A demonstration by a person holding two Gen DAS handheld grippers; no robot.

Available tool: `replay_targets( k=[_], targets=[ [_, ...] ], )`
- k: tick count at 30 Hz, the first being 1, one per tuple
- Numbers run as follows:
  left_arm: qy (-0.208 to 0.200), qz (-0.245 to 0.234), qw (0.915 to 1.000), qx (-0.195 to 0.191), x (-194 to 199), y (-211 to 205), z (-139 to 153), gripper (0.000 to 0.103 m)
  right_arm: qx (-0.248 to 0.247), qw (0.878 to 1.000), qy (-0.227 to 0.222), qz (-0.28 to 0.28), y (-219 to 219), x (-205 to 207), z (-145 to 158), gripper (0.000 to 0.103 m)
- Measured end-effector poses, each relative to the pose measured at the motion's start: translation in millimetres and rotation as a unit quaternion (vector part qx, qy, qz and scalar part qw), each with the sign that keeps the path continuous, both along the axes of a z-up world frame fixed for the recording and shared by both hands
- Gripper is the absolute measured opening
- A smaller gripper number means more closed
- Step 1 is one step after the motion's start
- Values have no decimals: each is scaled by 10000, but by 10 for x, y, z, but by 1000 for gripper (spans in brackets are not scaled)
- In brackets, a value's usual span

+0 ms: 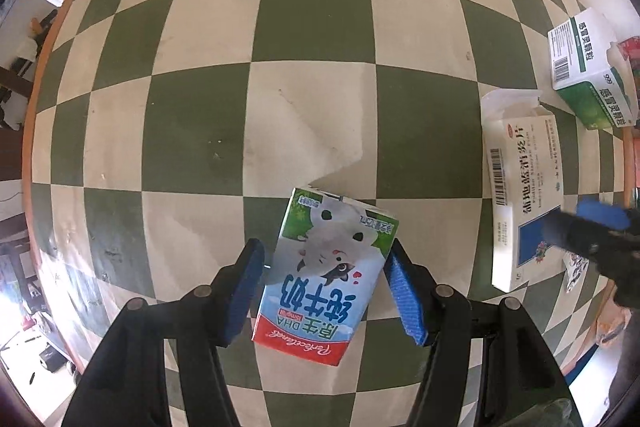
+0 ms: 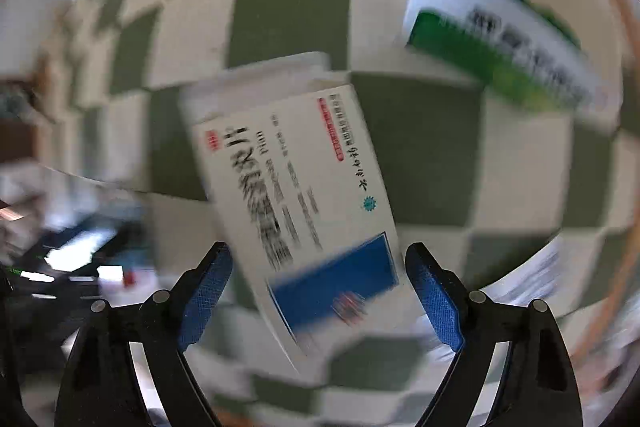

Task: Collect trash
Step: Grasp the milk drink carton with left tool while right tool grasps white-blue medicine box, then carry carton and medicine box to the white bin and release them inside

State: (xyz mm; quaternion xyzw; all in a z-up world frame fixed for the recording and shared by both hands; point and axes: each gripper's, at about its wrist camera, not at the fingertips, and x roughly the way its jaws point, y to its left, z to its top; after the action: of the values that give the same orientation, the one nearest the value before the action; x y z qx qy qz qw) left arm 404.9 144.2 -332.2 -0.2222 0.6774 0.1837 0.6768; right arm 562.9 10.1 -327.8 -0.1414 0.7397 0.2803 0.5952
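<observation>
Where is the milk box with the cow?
In the left wrist view, the milk carton lies on the checkered tablecloth, between the left gripper's open fingers.

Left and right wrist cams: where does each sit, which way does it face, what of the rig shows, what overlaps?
Left wrist: on the left gripper, looking down along its open fingers at the milk carton on the checkered tablecloth; the right gripper's tip enters at right.
Right wrist: on the right gripper, blurred, facing the white medicine box; its own open fingers show.
Shared: white medicine box, green medicine box, tablecloth.
</observation>
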Motion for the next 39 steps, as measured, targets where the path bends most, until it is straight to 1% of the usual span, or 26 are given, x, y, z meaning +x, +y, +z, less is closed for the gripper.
replay_targets(
  k=[1,2,3,4,6,9,10,11,12,13,14,15,18,20,21,23,25,28,31,34,39],
  targets=[
    [-4,2,10000,43,17,8,1,57,22,9999,-139,76,13,-7,34,96],
    [-6,-1,9999,126,28,55,-2,56,-53,9989,-401,230,44,-27,65,98],
    [-47,4,9998,177,33,52,13,52,-171,9979,-538,304,71,-44,55,98],
    [-74,26,9997,233,34,67,22,48,-187,9977,-557,348,111,-60,49,98],
    [-81,163,9993,318,-49,91,42,48,-135,9977,-527,399,227,-126,-16,98],
    [-88,370,9988,321,-145,140,73,48,-359,9953,-795,430,390,-209,-138,97],
    [-98,403,9986,315,-180,165,66,48,-400,9947,-866,383,377,-219,-173,87],
    [-97,420,9985,329,-202,163,67,48,-458,9941,-934,318,407,-255,-199,83],
    [-100,410,9986,326,-189,186,67,48,-556,9909,-1207,225,407,-307,-173,75],
    [-108,397,9986,330,-198,196,71,48,-557,9908,-1220,151,395,-325,-170,75],
    [-108,390,9986,335,-203,193,71,48,-511,9931,-1054,-46,353,-374,-188,75],
    [-119,382,9986,340,-208,190,69,48,-552,9931,-1023,-123,326,-428,-196,75],
    [-129,342,9986,378,-173,198,59,48,-644,9909,-1182,-49,304,-576,-239,76],
    [-140,336,9985,403,-255,156,46,48,-720,9889,-1295,52,361,-598,-269,77],
    [-143,337,9985,411,-184,154,69,48,-735,9891,-1279,33,364,-600,-283,77],
    [-154,345,9983,436,-162,144,66,48,-723,9893,-1264,68,365,-663,-309,78],
    [-168,353,9982,462,-156,126,76,48,-683,9888,-1328,84,345,-655,-312,77],
    [-199,384,9980,457,-135,169,87,47,-585,9874,-1467,75,377,-792,-327,76],
    [-266,417,9976,476,-172,130,179,47,-539,9867,-1531,80,359,-844,-337,74],
    [-413,427,9969,511,-250,114,329,47,-420,9885,-1454,-52,257,-908,-316,74],
    [-725,403,9949,582,-441,84,639,47,-105,9869,-1591,-230,130,-1106,-72,74]
  ],
)
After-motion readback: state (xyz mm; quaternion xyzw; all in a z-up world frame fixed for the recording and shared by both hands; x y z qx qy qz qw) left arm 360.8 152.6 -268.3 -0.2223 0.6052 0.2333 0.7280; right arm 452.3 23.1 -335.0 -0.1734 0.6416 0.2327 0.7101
